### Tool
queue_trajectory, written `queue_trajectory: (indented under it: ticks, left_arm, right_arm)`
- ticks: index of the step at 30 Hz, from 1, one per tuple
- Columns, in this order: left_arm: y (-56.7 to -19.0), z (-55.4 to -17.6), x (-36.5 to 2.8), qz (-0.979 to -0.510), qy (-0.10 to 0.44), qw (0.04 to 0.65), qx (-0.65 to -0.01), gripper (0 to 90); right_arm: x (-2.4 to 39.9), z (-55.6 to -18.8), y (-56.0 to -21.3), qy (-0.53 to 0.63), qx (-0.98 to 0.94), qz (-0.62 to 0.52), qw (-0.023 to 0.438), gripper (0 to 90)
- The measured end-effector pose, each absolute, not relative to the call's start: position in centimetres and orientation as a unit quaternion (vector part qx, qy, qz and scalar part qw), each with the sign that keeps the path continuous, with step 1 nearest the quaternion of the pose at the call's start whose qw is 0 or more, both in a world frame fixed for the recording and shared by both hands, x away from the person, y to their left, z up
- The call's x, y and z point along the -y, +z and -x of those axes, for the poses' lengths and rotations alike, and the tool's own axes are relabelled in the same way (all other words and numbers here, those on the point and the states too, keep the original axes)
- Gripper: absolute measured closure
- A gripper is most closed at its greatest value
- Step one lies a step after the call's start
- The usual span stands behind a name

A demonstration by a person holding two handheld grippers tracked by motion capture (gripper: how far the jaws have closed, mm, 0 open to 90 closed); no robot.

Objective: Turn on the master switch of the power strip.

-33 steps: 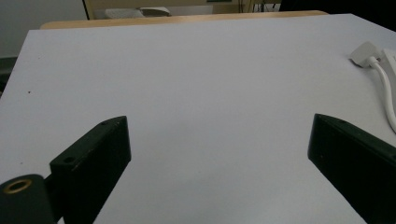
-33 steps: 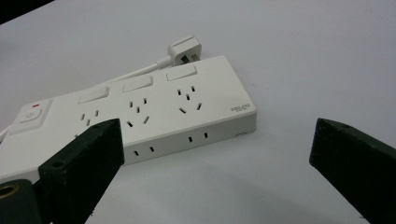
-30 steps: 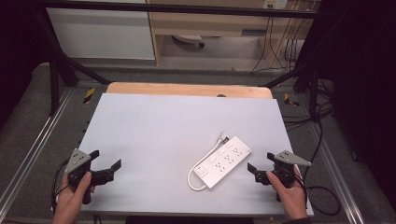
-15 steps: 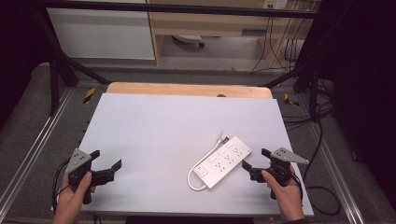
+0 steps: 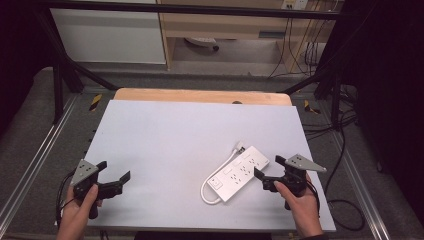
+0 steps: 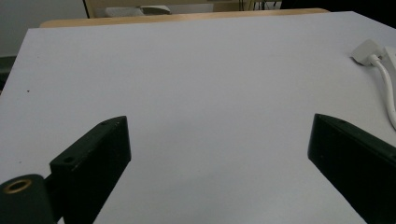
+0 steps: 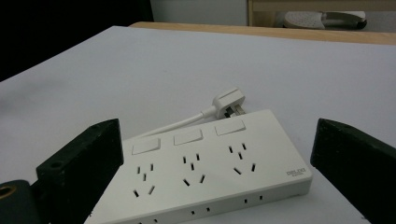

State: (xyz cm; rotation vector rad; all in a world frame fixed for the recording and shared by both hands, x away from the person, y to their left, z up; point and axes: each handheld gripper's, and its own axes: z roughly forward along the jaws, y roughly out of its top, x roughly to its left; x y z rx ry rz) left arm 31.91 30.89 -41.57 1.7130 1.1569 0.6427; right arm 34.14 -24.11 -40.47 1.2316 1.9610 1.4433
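Note:
A white power strip (image 5: 239, 174) with three switches and three sockets lies at an angle on the white tabletop (image 5: 185, 130), right of centre. Its white cable (image 5: 210, 185) loops round the near end to a plug (image 5: 241, 147) beside the far end. My right gripper (image 5: 269, 167) is open just right of the strip, jaws pointing at it. In the right gripper view the strip (image 7: 210, 168) lies between and just beyond the wide-apart jaws of that gripper (image 7: 217, 128), with the plug (image 7: 229, 102) behind it. My left gripper (image 5: 114, 171) is open at the near left over bare table, and is seen again as the left gripper (image 6: 219, 140).
A wooden strip (image 5: 200, 95) runs along the table's far edge. Metal rails (image 5: 35, 155) flank the table, and black cables (image 5: 345, 150) hang off its right side. The plug (image 6: 366, 50) and cable (image 6: 385, 79) lie at the right edge of the left gripper view.
My right gripper has moved left, closer to the power strip. The left gripper has stayed where it was, still open.

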Motion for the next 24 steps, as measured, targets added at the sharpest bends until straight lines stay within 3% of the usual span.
queue_trajectory:
  ticks: [24]
  left_arm:
    - [-41.6,-31.9,-30.9,-0.699,0.263,0.468,-0.472,5.9]
  right_arm:
    - [21.0,-35.6,-38.7,0.528,-0.705,-0.428,0.201,4.0]
